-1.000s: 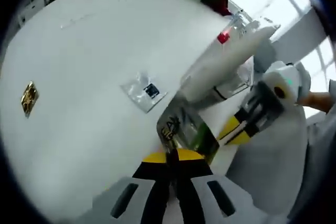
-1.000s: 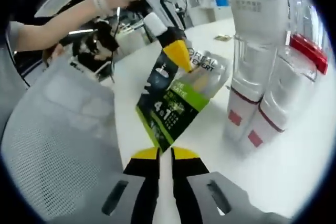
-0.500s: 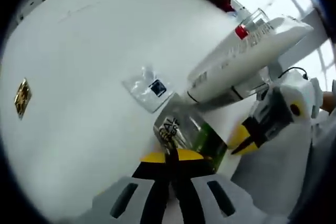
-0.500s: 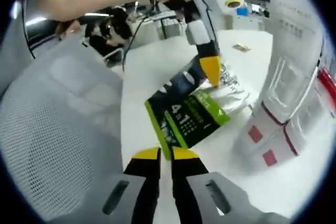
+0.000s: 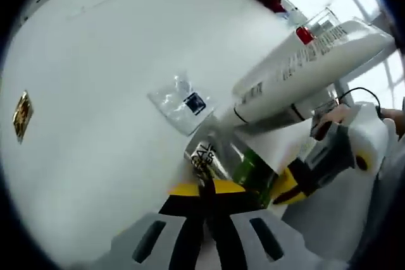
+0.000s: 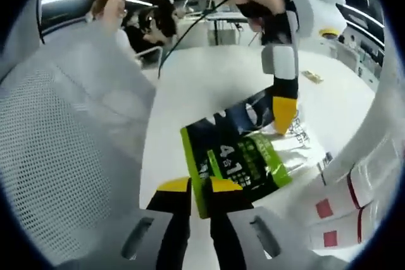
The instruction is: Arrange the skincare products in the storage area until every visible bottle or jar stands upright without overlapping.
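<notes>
With both my left gripper point(image 5: 204, 188) and right gripper point(image 6: 200, 188) clamped on the green pack point(image 6: 237, 159), I should lift it evenly, clear of the white tube point(image 5: 304, 74) at upper right.

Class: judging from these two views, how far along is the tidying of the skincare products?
Done: the white tubes stand in the clear holder. In hand: the green packet, clamped between the left gripper and the right gripper. Left: place that packet, and the small sachet lies flat on the table.
</notes>
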Demonstrator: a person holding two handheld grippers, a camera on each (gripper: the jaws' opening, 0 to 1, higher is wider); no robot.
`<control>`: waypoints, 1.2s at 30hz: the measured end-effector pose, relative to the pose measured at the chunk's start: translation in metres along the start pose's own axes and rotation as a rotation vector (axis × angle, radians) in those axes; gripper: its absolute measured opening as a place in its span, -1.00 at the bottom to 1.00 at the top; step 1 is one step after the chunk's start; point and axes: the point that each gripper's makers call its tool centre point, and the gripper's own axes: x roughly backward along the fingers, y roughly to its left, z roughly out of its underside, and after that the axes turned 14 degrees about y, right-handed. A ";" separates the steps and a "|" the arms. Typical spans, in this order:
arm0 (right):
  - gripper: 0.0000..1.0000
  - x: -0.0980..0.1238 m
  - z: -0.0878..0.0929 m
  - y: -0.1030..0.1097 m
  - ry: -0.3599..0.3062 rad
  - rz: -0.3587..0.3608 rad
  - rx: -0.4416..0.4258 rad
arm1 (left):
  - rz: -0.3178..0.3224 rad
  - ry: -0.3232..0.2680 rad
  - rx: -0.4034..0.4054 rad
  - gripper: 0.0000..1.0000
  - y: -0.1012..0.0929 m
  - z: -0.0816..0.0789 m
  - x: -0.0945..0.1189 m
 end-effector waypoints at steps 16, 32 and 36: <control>-0.91 -0.004 0.002 0.006 0.012 -0.034 -0.006 | 0.009 -0.002 0.017 -1.00 0.002 -0.002 -0.005; -0.97 -0.001 0.007 0.009 0.004 -0.038 -0.045 | -0.008 -0.011 -0.039 -0.96 0.002 -0.002 -0.005; -0.97 -0.001 0.007 0.009 0.011 -0.035 -0.041 | -0.044 -0.051 -0.057 -0.88 0.006 -0.006 -0.002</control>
